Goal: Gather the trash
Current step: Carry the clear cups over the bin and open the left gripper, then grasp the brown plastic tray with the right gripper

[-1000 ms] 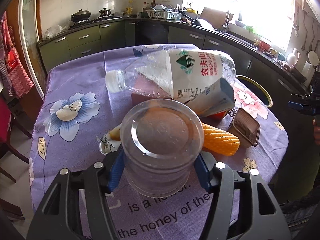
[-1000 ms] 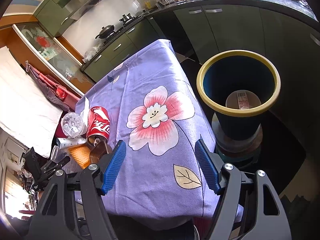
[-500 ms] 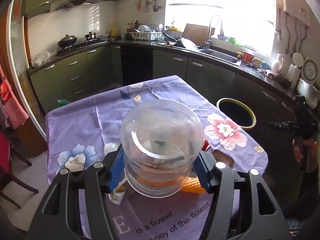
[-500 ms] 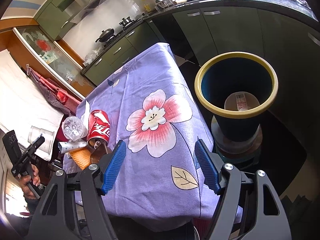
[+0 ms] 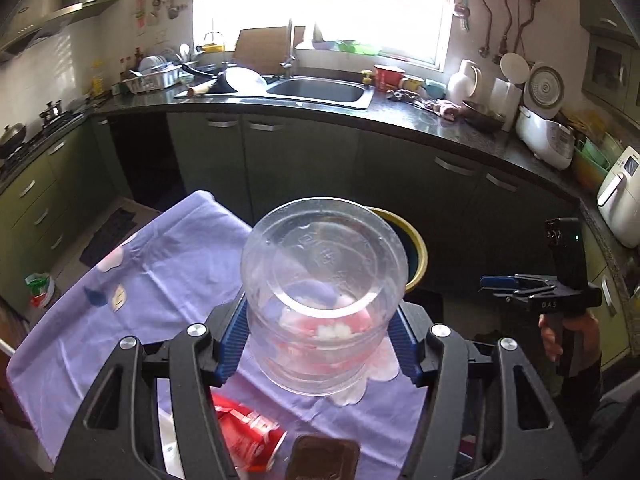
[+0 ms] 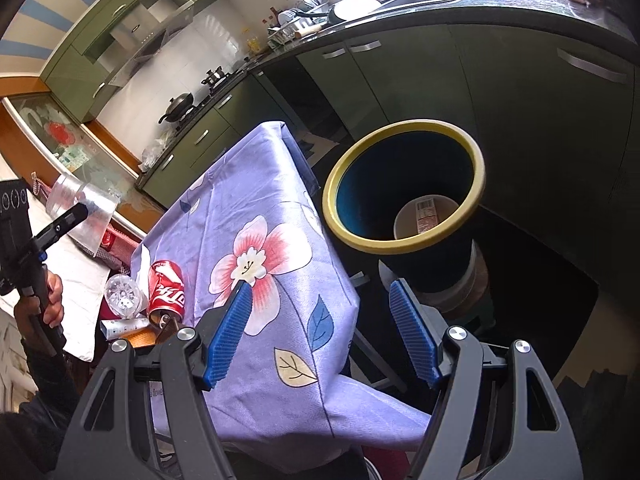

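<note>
My left gripper (image 5: 320, 340) is shut on a clear plastic cup (image 5: 324, 292), held high over the purple flowered tablecloth (image 5: 160, 280). Just behind the cup shows the yellow rim of the dark bin (image 5: 416, 252). In the right wrist view the same bin (image 6: 404, 184) stands beside the table's corner with a paper tub (image 6: 426, 216) at its bottom. My right gripper (image 6: 320, 328) is open over the cloth's edge, nothing between its fingers. On the table lie a red cola can (image 6: 166, 292), a clear bottle (image 6: 122, 290) and a brown tray (image 5: 324, 456). The held cup (image 6: 80, 208) appears at far left.
Green kitchen cabinets (image 5: 300, 168) and a dark counter with a sink (image 5: 320, 90) run behind the bin. A person's hand (image 6: 48, 292) grips the left tool's handle. An orange wrapper (image 6: 140, 336) and a small white tube (image 6: 124, 324) lie by the can.
My left gripper has lifted the cup off the pile of trash and swung it right, toward the bin. The right gripper shifted slightly, staying open.
</note>
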